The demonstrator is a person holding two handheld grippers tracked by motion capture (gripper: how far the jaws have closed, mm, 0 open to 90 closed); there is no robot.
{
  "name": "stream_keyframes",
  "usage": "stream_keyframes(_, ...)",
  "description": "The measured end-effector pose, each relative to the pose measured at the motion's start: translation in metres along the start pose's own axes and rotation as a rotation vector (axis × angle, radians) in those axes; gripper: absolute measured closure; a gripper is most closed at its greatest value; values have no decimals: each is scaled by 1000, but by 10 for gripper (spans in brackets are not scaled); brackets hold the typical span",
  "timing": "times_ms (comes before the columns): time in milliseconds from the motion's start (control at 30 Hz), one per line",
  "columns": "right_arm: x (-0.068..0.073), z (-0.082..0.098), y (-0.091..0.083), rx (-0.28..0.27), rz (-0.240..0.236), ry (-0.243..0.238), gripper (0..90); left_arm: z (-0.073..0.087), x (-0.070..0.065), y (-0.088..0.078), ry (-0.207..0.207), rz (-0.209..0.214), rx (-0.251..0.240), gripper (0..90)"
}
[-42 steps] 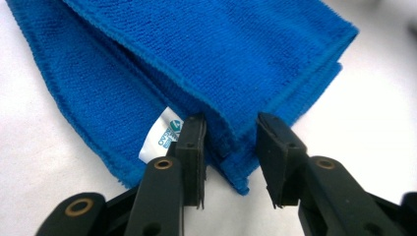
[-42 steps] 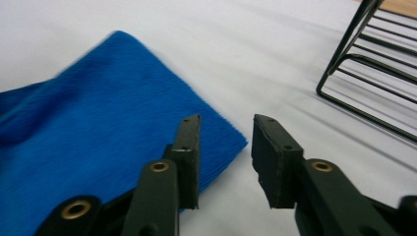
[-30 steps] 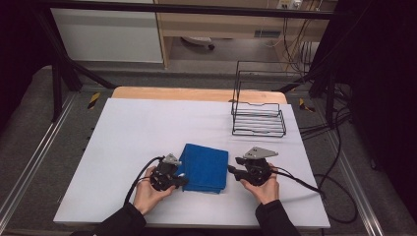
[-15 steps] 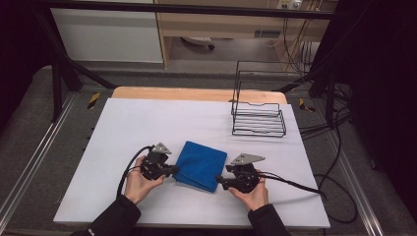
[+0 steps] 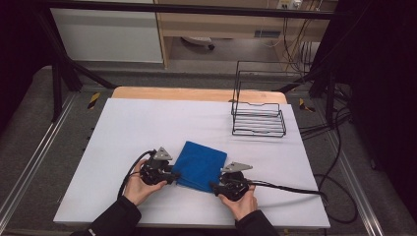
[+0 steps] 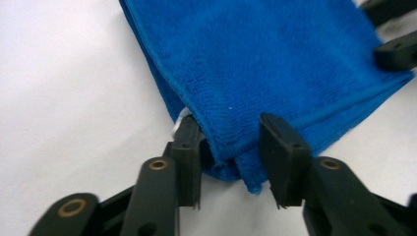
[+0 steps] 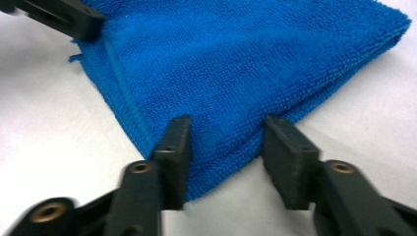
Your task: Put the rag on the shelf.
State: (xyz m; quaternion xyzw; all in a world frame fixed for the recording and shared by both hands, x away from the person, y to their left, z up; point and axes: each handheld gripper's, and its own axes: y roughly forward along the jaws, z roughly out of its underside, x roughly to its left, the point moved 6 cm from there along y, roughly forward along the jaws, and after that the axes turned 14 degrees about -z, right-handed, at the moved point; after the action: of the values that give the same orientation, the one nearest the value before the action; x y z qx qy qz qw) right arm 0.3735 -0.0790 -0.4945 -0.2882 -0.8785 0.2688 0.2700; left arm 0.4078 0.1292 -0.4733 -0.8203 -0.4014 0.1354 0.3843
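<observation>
Fingers of the left gripper stood parted astride the cloth's near-left corner, having just been opening, with the hem between them but no pad pressing on it. Fingers of the right gripper also stood apart, having just been closing, with the cloth's near-right edge lying between them and not yet pinched.

Going by size: the white bench carried everything. On its far right stood a black wire rack, well apart from the work. The folded blue cloth lay near the bench's near edge, roughly at its middle, between the 2 grippers.

From each gripper the cloth lay straight ahead and inward: to the right of the left one, to the left of the right one. Both were about equally close, each already at its edge. The cloth lay flat and turned a little, with 1 corner pointing far and its long axis running from near right to far left, as best as the high view allowed. Its layered hems faced the left gripper, so, as I judged it, that side needed care to catch every layer.
</observation>
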Motion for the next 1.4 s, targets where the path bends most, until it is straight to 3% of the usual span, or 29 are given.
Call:
stream_keyframes(33, 1, 0, 0, 0, 13, -3, 645, -1, 1, -3, -2, -1, -13, 548)
stream_keyframes(133, 3, 0, 1, 2, -28, 50, 829, -3, 3, -8, -17, -5, -38, 463)
stream_keyframes(200, 2, -1, 1, -4, -47, 78, 862, -3, 5, -11, -24, -4, -48, 427)
stream_keyframes(367, -10, -8, -19, -16, -66, 88, 873, -3, 7, -17, -43, 10, -68, 352)
stream_keyframes(600, -48, -13, -58, 65, -24, 12, 869, -13, 9, -19, -46, 31, -91, 273)
stream_keyframes(733, -70, -10, -60, 104, -16, -43, 861, -31, 11, -13, -53, 42, -108, 247)
stream_keyframes(833, -76, -6, -55, 115, -16, -40, 840, -49, 9, -1, -29, 21, -109, 248)
stream_keyframes(900, -77, -5, -56, 85, 9, -58, 752, -61, 6, 10, -16, 13, -99, 269)
stream_keyframes(1000, -74, -6, -67, -8, 33, -24, 618, -74, 1, 30, -3, 25, -70, 349)
stream_keyframes(1067, -72, -3, -74, -47, 49, 1, 583, -79, 0, 43, 38, -4, -36, 412)
stream_keyframes(1100, -71, 1, -76, -62, 59, 22, 556, -80, -1, 50, 39, -10, -25, 452)
stream_keyframes(1200, -69, 12, -72, -50, 58, 51, 537, -80, -1, 66, 22, 20, 20, 540)
stream_keyframes(1400, -70, 17, -58, -26, 78, 98, 588, -71, 0, 77, 42, 65, 54, 689)
